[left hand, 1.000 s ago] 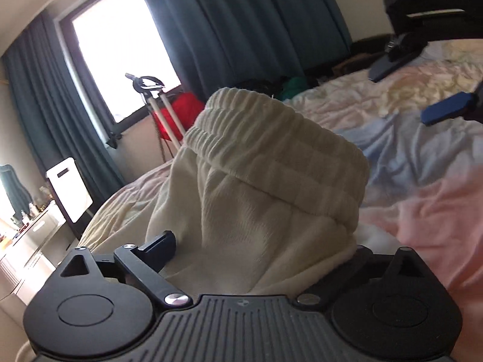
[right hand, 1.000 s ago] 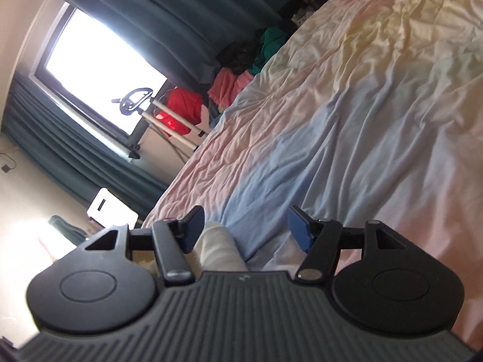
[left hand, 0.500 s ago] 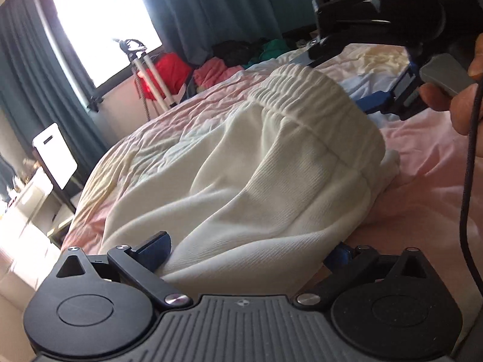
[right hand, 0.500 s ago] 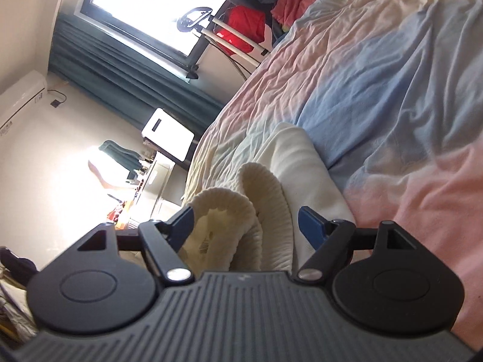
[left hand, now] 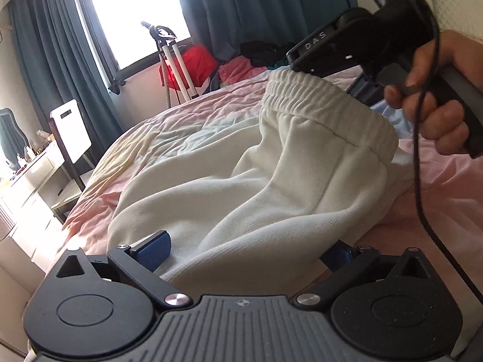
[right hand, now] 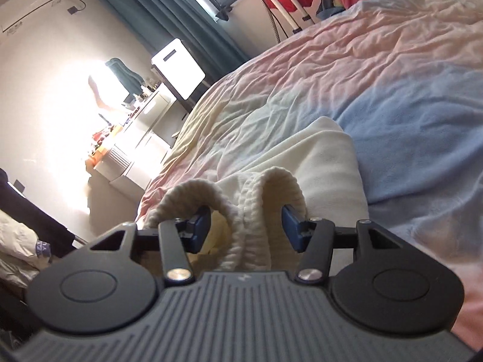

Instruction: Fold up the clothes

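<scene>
Cream white sweatpants (left hand: 256,181) lie bunched on the bed. Their elastic waistband (left hand: 320,105) is raised at the far right in the left wrist view. My left gripper (left hand: 244,250) is open, its blue pads on either side of the fabric's near edge. My right gripper (right hand: 246,226) is open around the ribbed waistband (right hand: 271,199), which folds into two loops between the jaws. The right gripper's black body (left hand: 362,42) and the hand holding it show above the waistband in the left wrist view.
The bed (right hand: 392,90) has a wrinkled pastel pink, blue and yellow cover. A clothes pile (left hand: 241,66) and a white stand (left hand: 172,60) are by the window with teal curtains. A white chair (left hand: 71,129) and a cluttered dresser (left hand: 30,175) stand left of the bed.
Both grippers have come lower and closer to the sweatpants. The right gripper has moved onto the waistband, its jaws narrowing around the ribbed folds. The pants have spread flatter on the bed.
</scene>
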Demonstrator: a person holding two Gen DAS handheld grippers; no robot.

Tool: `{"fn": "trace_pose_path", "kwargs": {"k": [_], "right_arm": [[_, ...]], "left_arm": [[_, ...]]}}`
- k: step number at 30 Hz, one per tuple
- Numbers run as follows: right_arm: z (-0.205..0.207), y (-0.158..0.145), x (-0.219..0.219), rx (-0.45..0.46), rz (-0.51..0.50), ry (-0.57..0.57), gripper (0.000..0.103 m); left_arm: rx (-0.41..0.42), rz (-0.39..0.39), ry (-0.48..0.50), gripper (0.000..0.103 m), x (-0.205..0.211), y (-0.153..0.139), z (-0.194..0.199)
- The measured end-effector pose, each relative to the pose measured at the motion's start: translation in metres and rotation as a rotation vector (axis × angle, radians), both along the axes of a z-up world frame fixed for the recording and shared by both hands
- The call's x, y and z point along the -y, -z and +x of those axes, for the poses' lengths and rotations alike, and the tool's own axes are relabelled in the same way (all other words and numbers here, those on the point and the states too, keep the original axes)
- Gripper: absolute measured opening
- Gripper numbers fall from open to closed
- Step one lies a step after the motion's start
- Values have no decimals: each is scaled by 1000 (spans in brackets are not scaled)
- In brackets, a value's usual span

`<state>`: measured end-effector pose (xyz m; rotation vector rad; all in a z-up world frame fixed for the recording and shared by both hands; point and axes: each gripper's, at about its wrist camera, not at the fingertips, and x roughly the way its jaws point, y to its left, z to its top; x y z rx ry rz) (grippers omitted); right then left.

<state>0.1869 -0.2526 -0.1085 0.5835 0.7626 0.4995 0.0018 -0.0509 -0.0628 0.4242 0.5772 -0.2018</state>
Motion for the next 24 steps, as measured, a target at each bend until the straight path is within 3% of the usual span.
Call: {"fn": "trace_pose_path", "kwargs": {"k": [3, 4, 5, 12, 15, 17, 21, 24], "right_arm": [[15, 10, -2, -31, 58, -51, 52], [16, 5, -1, -23, 68, -52, 43], [17, 0, 0, -15, 78, -53, 20], [26, -39, 12, 59, 148, -63, 17], [29, -60, 32, 121, 133, -29, 17], [34, -56, 52, 114, 125, 34, 17], [46, -1, 72, -39, 57, 130, 17], [50, 27, 74, -104, 116, 164, 17]], "left_arm": [[1, -8, -2, 103, -1, 0, 4], [2, -11, -3, 103, -1, 0, 5], [5, -13, -3, 103, -2, 0, 5], [122, -37, 69, 103, 3, -9, -4], [123, -60, 124, 103, 8, -8, -5], [114, -44, 164, 103, 14, -2, -5], [67, 12, 184, 103, 24, 13, 2], [49, 7, 174, 103, 23, 17, 6]]}}
